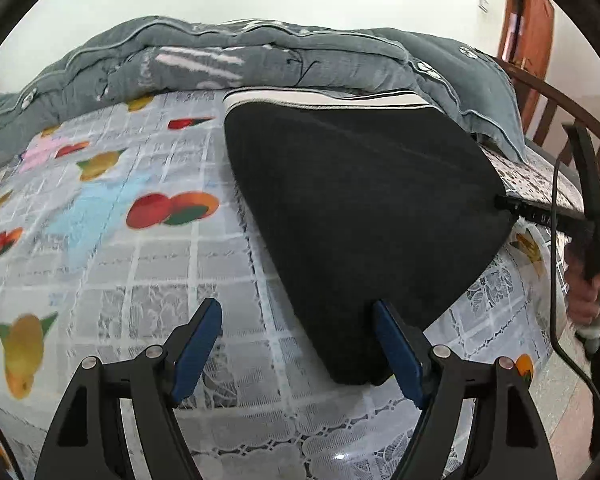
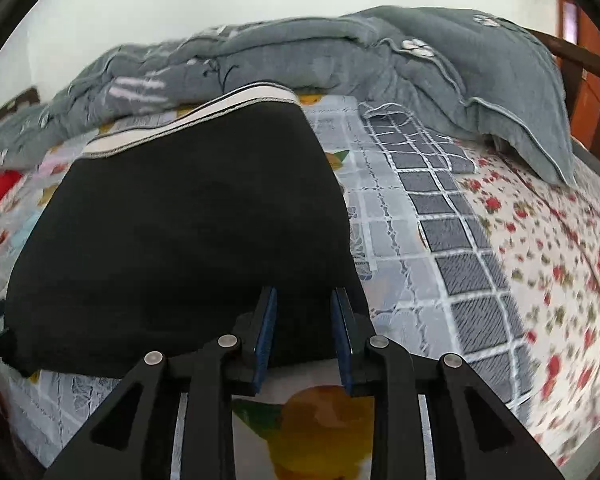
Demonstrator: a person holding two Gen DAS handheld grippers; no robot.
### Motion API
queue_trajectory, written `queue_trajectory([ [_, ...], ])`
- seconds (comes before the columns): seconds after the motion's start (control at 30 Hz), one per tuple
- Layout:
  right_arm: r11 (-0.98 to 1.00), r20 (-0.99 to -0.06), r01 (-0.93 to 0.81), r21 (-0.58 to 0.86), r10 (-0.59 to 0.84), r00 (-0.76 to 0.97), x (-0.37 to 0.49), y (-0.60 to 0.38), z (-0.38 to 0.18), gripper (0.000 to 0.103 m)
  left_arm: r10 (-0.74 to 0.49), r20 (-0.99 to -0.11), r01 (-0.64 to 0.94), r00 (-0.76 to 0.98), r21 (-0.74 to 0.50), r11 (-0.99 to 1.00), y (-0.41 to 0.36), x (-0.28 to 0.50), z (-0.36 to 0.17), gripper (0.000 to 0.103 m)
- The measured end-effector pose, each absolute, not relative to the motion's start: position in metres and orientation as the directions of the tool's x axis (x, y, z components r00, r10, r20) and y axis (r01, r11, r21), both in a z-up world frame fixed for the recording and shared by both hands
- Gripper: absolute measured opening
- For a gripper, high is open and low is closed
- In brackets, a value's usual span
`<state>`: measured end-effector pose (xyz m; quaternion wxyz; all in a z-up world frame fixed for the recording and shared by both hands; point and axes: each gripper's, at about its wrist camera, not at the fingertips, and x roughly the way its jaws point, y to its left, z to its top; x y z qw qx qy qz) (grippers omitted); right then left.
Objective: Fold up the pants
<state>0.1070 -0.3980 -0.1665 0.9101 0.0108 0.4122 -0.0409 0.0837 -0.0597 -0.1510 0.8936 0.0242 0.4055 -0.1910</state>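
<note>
the pants (image 1: 352, 216) lie folded into a flat black slab on the bed, on the fruit-print sheet (image 1: 112, 216), with the white striped waistband (image 1: 320, 98) at the far edge, just in front of the grey quilt (image 1: 236, 56) bunched along the wall. in the right wrist view the same slab (image 2: 180, 236) fills the left and middle, its waistband (image 2: 188, 118) again at the far side.

the left gripper (image 1: 298, 350) stands wide apart over the sheet, holding nothing. its right finger (image 1: 396, 352) sits just at the near corner of the pants; whether it touches the cloth cannot be told. its left finger is over bare sheet, well clear of the fabric.

the right gripper (image 2: 304, 334) is at the near right edge of the pants. its blue pads (image 2: 266, 332) are narrowly parted with the black fabric showing in the gap behind them, and they do not appear to press on it; the grip looks released. in the left wrist view this gripper (image 1: 504, 202) reaches in from the right to the side edge of the pants, with a hand (image 1: 588, 292) on its handle and a black cable (image 1: 554, 264) hanging beside it.

right of the pants lie a grey checked cloth (image 2: 452, 232), then a floral sheet (image 2: 548, 264). a grey pillow (image 2: 500, 92) rests at the far right, near the wooden bed rail (image 1: 560, 108).
</note>
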Motion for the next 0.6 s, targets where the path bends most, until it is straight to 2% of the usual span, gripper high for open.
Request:
queue_trajectory([
  [0.03,0.997,-0.753,0.077,0.002,-0.050,0.656,0.108,-0.402,-0.162,0.026,-0.326,-0.732,0.365,0.598,-0.113,0.924,-0.059,0.085,-0.148,0.077],
  [0.1,0.996,-0.733,0.070,0.053,-0.009,0.680,0.113,-0.410,-0.150,0.033,-0.338,-0.710,0.365,0.618,-0.121,0.923,-0.057,0.091,-0.137,0.077],
  [0.13,0.995,-0.717,0.073,0.072,0.001,0.697,0.118,-0.415,-0.144,0.044,-0.340,-0.706,0.363,0.621,-0.126,0.923,-0.057,0.097,-0.133,0.077],
  [0.17,0.993,-0.708,0.073,0.091,0.013,0.706,0.125,-0.420,-0.141,0.052,-0.349,-0.709,0.363,0.613,-0.140,0.921,-0.059,0.107,-0.130,0.077],
  [0.4,0.975,-0.752,0.045,0.215,0.136,0.645,0.196,-0.434,-0.150,0.051,-0.436,-0.737,0.322,0.516,-0.305,0.896,-0.066,0.173,-0.146,0.071],
  [0.5,0.978,-0.775,0.006,0.209,0.161,0.611,0.215,-0.433,-0.160,0.057,-0.546,-0.701,0.279,0.458,-0.470,0.837,-0.056,0.198,-0.170,0.070],
  [0.6,0.966,-0.776,-0.011,0.259,0.215,0.594,0.224,-0.439,-0.172,0.057,-0.605,-0.665,0.240,0.437,-0.562,0.791,-0.050,0.213,-0.181,0.060],
])
